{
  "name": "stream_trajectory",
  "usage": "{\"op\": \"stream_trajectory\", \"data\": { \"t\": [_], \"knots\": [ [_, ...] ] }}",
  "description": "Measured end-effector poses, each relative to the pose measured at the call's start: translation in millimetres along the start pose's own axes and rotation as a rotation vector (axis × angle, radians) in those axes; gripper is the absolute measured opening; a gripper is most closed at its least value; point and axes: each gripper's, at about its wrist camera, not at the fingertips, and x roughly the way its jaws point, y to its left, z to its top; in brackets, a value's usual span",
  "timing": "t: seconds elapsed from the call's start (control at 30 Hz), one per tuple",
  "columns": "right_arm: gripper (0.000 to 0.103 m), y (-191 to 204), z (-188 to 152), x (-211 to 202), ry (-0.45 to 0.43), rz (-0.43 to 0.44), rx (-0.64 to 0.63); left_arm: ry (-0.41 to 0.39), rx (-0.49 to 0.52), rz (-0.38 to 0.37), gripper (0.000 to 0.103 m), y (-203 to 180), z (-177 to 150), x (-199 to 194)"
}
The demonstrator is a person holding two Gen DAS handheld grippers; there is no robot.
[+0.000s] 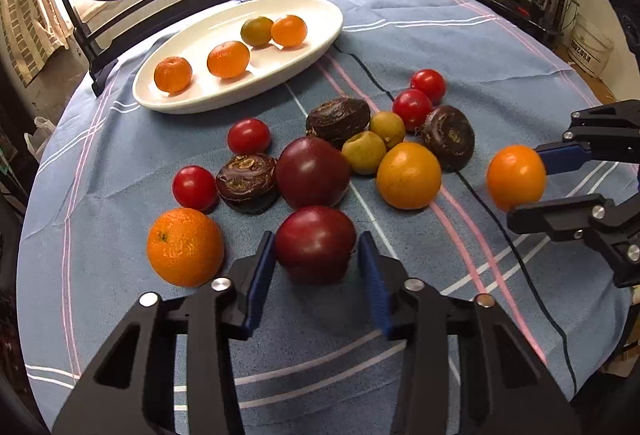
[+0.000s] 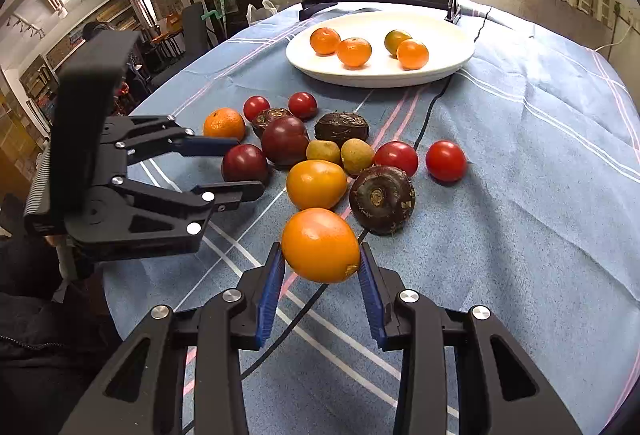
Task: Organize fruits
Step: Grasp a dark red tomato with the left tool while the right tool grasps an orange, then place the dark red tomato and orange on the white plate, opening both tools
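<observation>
Left claw point(image 1: 316, 255) is clamped on a dark red plum point(image 1: 315, 241), w/ tangerine point(image 1: 185, 246) just left. Right claw point(image 2: 320, 255) grips my orange fruit point(image 2: 320, 245); plate point(image 2: 460, 47) far ahead.

left gripper point(image 1: 316, 259) around dark-red fruit point(image 1: 315, 239) (seemingly gripped); white plate point(image 1: 320, 35)

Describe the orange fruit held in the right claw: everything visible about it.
The smooth, glossy orange-yellow round fruit sits between the blue pads of the right claw, which press on both its sides. It is slightly oval, with a small brownish stem scar low on its right side. It seems lifted just above the blue striped tablecloth, apart from the other fruit; only the pads touch it.
</observation>
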Motion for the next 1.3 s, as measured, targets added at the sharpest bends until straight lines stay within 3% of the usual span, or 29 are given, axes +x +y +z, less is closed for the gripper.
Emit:
{"op": "stream_trajectory", "data": {
  "t": [0.3, 0.47, 0.63, 0.87, 1.1, 1.3],
  "knots": [
    [0.037, 7, 23, -8, -0.050, 0.002, -0.041, -0.120, -0.033, -0.005, 0.038, 16, 12, -39],
    [0.037, 10, 73, -28, -0.160, -0.026, -0.083, -0.209, -0.077, 0.054, 0.038, 43, 53, -62],
    [0.037, 0, 132, -26, -0.228, -0.054, -0.080, -0.247, -0.126, 0.102, 0.038, 70, 106, -59],
    [0.037, -33, 187, 18, -0.203, -0.066, -0.027, -0.203, -0.186, 0.125, 0.038, 105, 155, -12],
    [0.038, -50, 202, 73, -0.122, -0.068, -0.003, -0.123, -0.215, 0.136, 0.038, 123, 174, 41],
    [0.038, -59, 212, 95, -0.089, -0.083, 0.003, -0.102, -0.222, 0.144, 0.039, 133, 180, 58]
  ]
}}
